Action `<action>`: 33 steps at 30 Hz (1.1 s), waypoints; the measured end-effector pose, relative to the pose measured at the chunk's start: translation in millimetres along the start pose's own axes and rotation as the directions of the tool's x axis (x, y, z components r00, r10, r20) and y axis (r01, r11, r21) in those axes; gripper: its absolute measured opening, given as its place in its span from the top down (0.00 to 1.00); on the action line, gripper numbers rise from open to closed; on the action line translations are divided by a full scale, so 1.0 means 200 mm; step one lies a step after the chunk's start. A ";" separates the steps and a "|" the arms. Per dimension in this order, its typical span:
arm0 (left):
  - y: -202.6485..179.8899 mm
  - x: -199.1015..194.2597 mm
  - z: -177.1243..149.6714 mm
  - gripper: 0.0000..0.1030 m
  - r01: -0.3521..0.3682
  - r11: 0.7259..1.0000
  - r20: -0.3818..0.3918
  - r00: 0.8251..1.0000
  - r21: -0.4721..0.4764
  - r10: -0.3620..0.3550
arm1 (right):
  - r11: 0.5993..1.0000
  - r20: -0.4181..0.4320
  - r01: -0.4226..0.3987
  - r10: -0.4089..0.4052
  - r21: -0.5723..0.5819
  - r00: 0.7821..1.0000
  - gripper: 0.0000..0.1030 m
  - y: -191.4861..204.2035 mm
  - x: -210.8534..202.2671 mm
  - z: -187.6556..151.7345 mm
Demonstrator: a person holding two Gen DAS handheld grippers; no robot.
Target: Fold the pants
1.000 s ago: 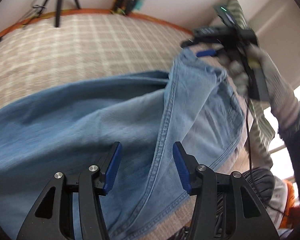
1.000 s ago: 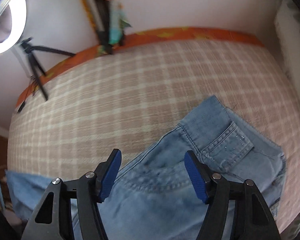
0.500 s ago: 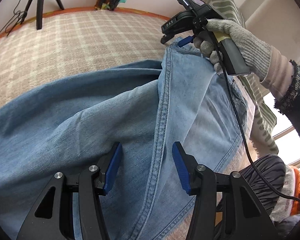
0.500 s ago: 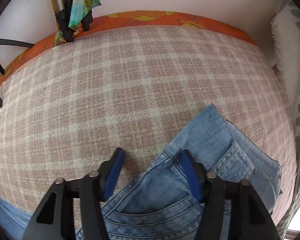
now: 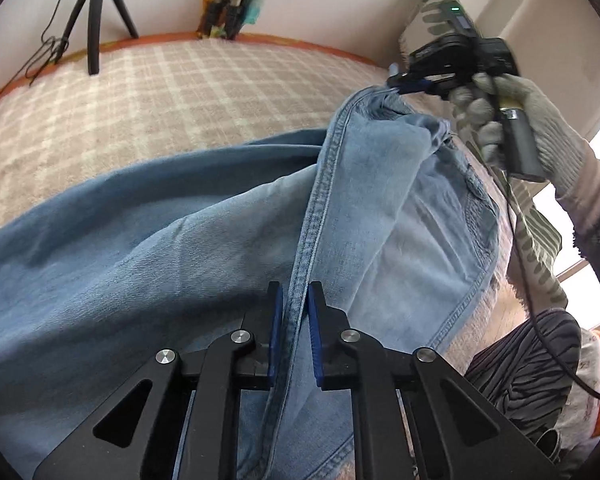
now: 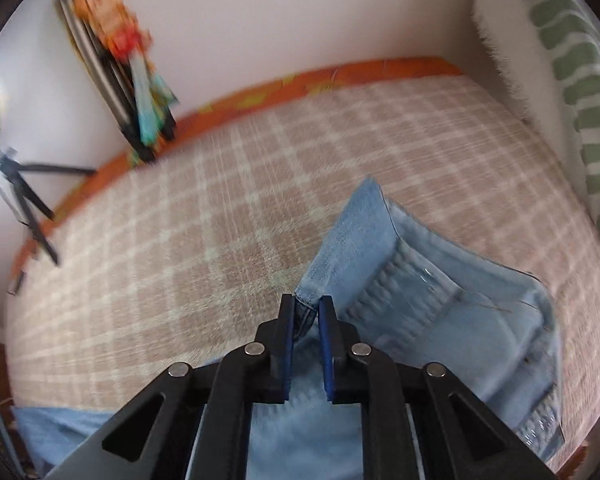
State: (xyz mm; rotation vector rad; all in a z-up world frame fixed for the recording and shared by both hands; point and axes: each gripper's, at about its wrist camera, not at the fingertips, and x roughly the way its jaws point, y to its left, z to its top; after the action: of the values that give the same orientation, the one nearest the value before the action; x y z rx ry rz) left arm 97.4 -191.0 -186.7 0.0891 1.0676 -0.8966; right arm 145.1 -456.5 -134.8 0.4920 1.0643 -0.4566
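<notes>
Both grippers have closed since before: left gripper [image 5: 293,322] pinches the jeans [image 5: 148,264] along their thick stitched seam, right gripper [image 6: 306,322] nips the waistband corner above the checked bed [image 6: 204,216].

A bed [image 6: 228,216] under a beige plaid cover meets plain white walls [image 6: 300,16], a black tripod [image 5: 96,16] standing at its far edge.

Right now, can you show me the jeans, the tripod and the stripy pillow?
jeans [image 5: 140,264], left wrist view, on the wide leg panel.
tripod [image 5: 94,20], left wrist view, on its middle leg.
stripy pillow [image 6: 572,60], right wrist view, on its green-striped face.
</notes>
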 end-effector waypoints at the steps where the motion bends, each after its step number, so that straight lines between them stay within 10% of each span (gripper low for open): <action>1: -0.01 -0.01 -0.01 0.89 -0.003 1.000 0.002 1.000 0.006 0.003 | 1.000 0.018 -0.021 0.020 0.011 1.000 0.92 -0.02 -0.06 -0.01; 15: -0.20 -0.05 -0.06 0.89 0.001 0.993 0.004 1.000 0.118 -0.002 | 0.979 0.161 -0.183 0.167 0.090 0.973 0.92 -0.48 -0.63 -0.39; 25: -0.32 -0.01 -0.13 0.90 -0.019 0.978 -0.066 0.997 0.206 0.033 | 0.927 0.064 -0.270 0.262 0.262 0.963 0.91 -0.95 -0.47 -0.69; 33: -0.39 -0.02 -0.05 0.88 -0.031 0.969 -0.056 0.997 0.246 0.046 | 0.901 0.103 -0.318 0.301 0.296 0.948 0.50 -1.14 -0.34 -0.75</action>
State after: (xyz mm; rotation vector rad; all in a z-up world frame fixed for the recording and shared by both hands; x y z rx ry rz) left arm 37.5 -234.1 -161.6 0.3448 1.0042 -0.9926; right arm -119.4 -543.8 -169.1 0.9089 0.8433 -0.3514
